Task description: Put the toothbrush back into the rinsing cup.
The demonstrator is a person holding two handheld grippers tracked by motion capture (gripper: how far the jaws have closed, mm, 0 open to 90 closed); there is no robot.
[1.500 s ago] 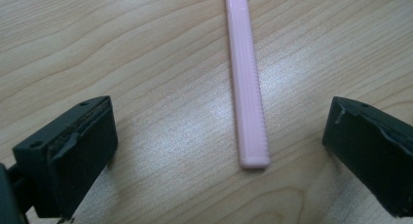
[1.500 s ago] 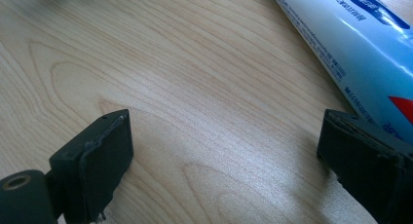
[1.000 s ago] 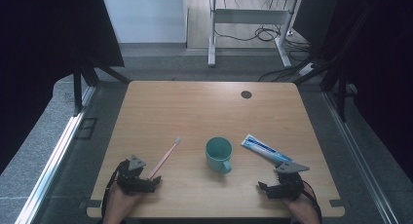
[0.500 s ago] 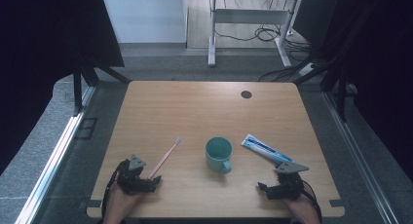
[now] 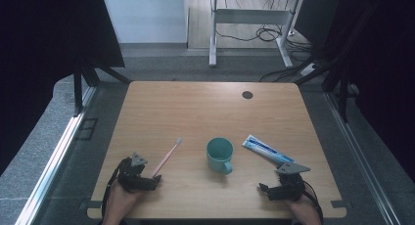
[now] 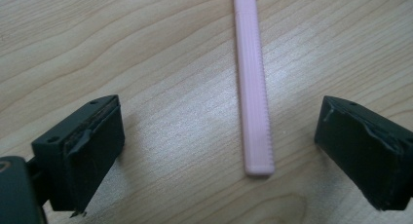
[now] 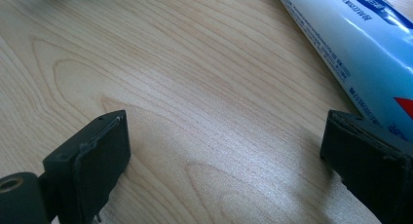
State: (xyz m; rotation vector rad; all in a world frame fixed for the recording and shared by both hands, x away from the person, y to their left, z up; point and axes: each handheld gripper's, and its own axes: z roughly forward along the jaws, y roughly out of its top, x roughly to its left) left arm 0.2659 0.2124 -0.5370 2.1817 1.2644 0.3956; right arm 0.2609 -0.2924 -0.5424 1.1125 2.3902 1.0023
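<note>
High view: light wooden table (image 5: 195, 112); teal handled mug (image 5: 219, 155) at centre; slim pink toothbrush (image 5: 166, 157) to its left, blue-and-white toothpaste tube (image 5: 267, 149) to its right. My left gripper (image 5: 147, 182) sits at the brush's near end, my right gripper (image 5: 266, 190) near the tube.

Left gripper view: my jaws spread wide, toothbrush handle (image 6: 253, 83) between them, untouched.

Right gripper view: jaws released; tube (image 7: 355, 58) beside the right jaw, contact unclear.

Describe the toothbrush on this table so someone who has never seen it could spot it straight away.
Start at the wooden table and find the teal mug near its front middle. Look toward the left gripper: the toothbrush lies flat and diagonal, its handle end between that gripper's open jaws. It is the only thin pink stick; the toothpaste tube is broad, white and blue.
</note>
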